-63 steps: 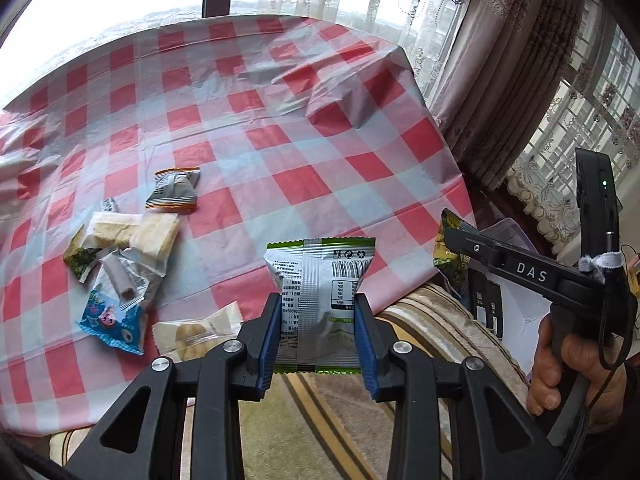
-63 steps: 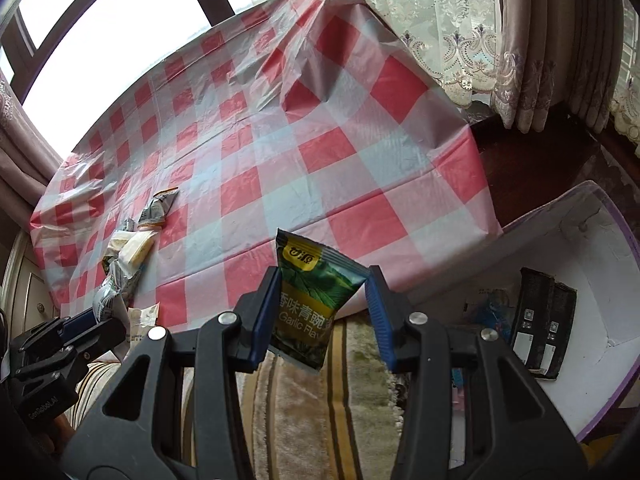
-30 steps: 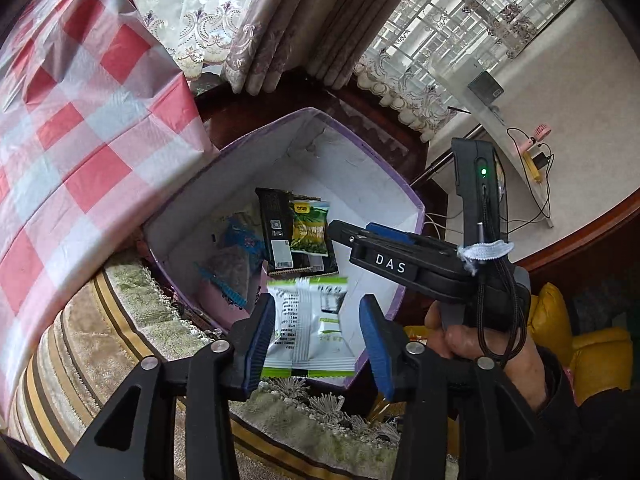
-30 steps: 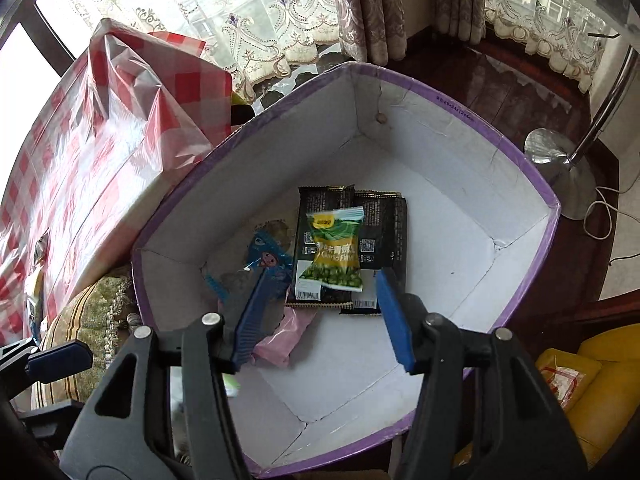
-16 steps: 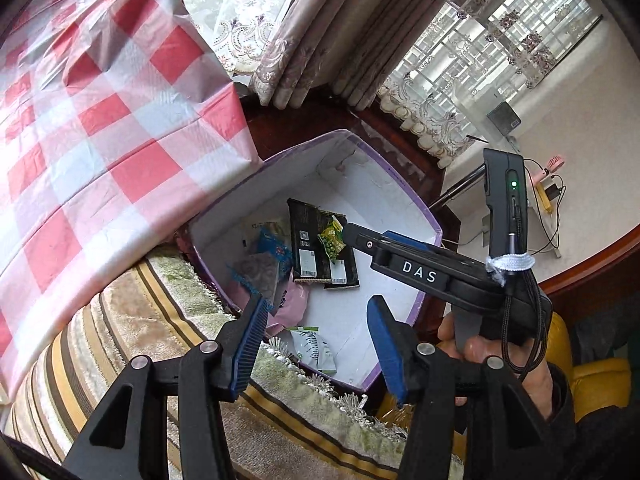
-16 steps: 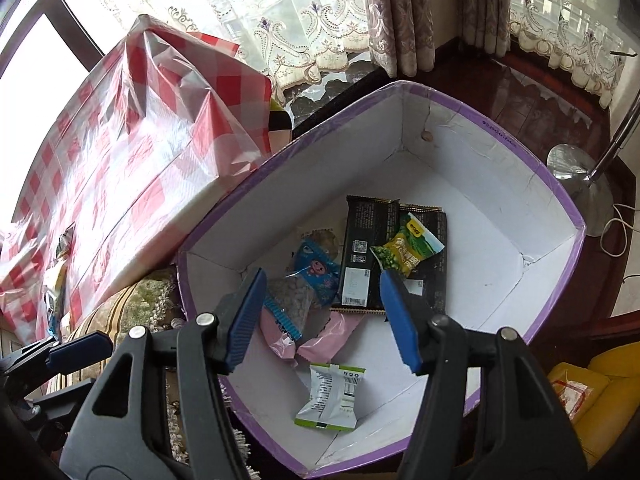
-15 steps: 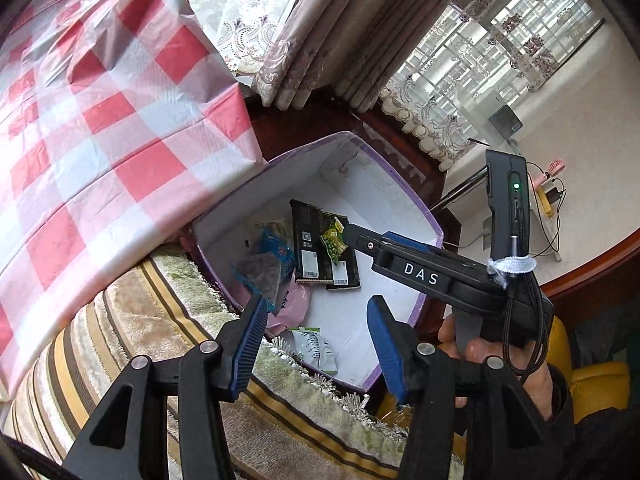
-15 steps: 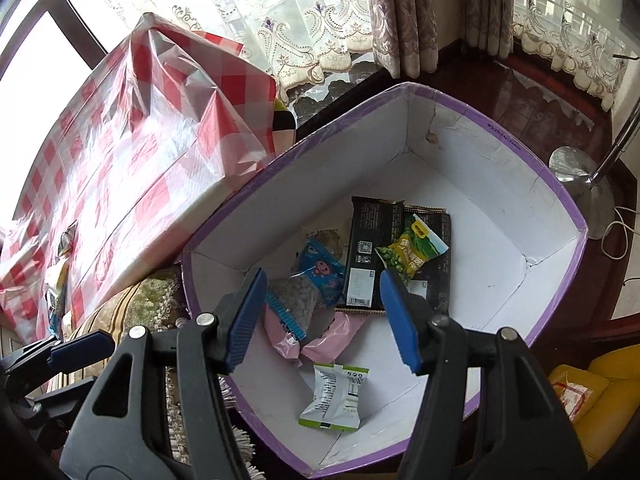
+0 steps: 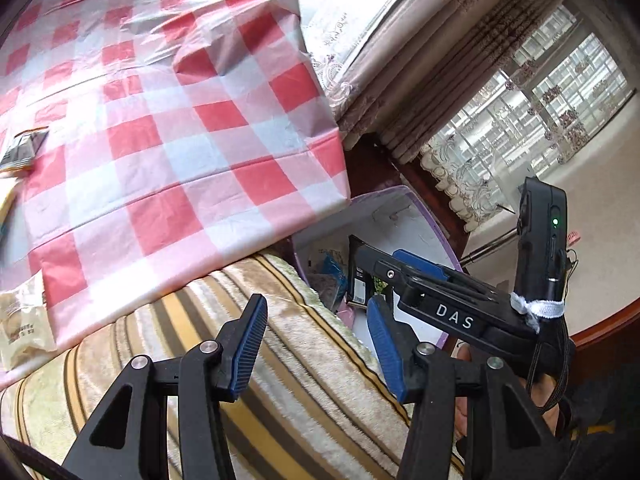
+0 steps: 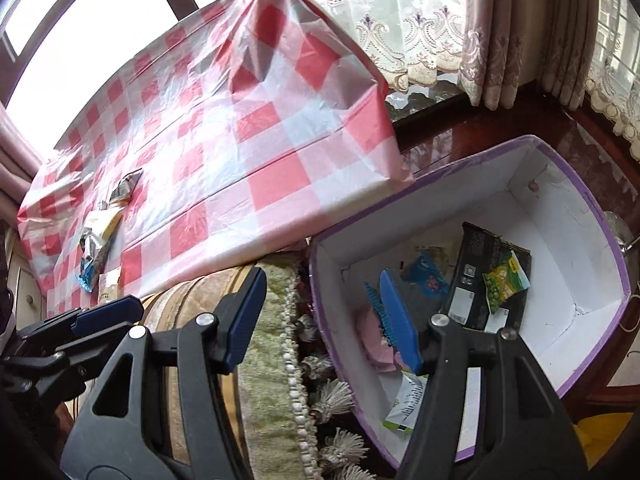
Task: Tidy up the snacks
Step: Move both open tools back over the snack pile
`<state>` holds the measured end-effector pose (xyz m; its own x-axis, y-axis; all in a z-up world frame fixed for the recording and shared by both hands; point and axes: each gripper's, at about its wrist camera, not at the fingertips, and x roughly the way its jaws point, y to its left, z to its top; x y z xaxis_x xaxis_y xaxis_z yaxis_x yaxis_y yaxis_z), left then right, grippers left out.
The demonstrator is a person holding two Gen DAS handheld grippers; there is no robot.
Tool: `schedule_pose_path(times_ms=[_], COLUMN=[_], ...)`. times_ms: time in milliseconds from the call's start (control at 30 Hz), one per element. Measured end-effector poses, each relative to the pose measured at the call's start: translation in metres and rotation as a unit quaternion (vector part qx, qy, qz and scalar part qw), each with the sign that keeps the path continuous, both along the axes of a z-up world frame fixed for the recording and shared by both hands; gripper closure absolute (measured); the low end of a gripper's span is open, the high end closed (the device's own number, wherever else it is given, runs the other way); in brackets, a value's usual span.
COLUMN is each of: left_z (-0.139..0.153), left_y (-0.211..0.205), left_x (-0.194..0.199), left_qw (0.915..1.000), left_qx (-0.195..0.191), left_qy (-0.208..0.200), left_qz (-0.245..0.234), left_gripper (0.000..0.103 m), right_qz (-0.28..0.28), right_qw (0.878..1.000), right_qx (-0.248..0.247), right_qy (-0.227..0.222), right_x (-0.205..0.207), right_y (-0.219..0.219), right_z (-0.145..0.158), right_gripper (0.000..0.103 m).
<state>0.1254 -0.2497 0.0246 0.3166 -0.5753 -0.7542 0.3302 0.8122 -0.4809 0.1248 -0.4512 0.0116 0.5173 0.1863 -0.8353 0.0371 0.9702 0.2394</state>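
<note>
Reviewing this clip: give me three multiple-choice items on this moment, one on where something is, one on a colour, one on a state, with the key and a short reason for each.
1. Where does the green pea packet lie?
A. On the checked tablecloth
B. In the box, on the black packets
C. Between the right gripper's fingers

2. What colour is the rim of the box?
A. Purple
B. Red
C. Yellow

3. How do the two grippers stand?
A. Both shut on packets
B. Only the left holds a packet
C. Both open, holding nothing

Key: B, the pea packet rests on the black packets inside the box. A, a purple edge runs round its white walls. C, the left gripper and the right gripper both show an empty gap between the blue pads.
</note>
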Motion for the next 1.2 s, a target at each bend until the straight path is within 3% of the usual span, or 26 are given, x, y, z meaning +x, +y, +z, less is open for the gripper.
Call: schedule_pose_path(times_ms=[333, 600, 800, 967, 1200], left_z=[0.002, -0.009, -0.015, -0.021, -0.026], left_y=[0.089, 0.153, 0.19, 0.217, 0.241], left_x=[-0.01, -0.021, -0.03, -0.037, -0.043], left_qw=[0.9938, 0.9824, 0.9724, 0.9639, 0.9564], left_qx=[-0.005, 0.008, 0.022, 0.024, 0.021], left_qy=[-0.002, 0.003, 0.005, 0.011, 0.014], left_qz=[0.111, 0.186, 0.232, 0.265, 0.291], left_gripper=[0.05, 0.05, 0.05, 0.05, 0.05], right_qz=[0.122, 0.227, 0.32, 0.398, 0.468], right_qw=[0.992, 0.972, 0.943, 0.909, 0.873], right_qx=[-0.031, -0.062, -0.09, -0.121, -0.134], right_qy=[-0.007, -0.005, -0.004, -0.007, 0.008], right_x=[0.009, 0.012, 0.018, 0.018, 0.027], right_y=[0.074, 0.132, 0.184, 0.224, 0.267], right_z=[0.006, 0.004, -0.004, -0.012, -0.025], right_gripper=[0.036, 0.029, 0.026, 0.025, 0.025])
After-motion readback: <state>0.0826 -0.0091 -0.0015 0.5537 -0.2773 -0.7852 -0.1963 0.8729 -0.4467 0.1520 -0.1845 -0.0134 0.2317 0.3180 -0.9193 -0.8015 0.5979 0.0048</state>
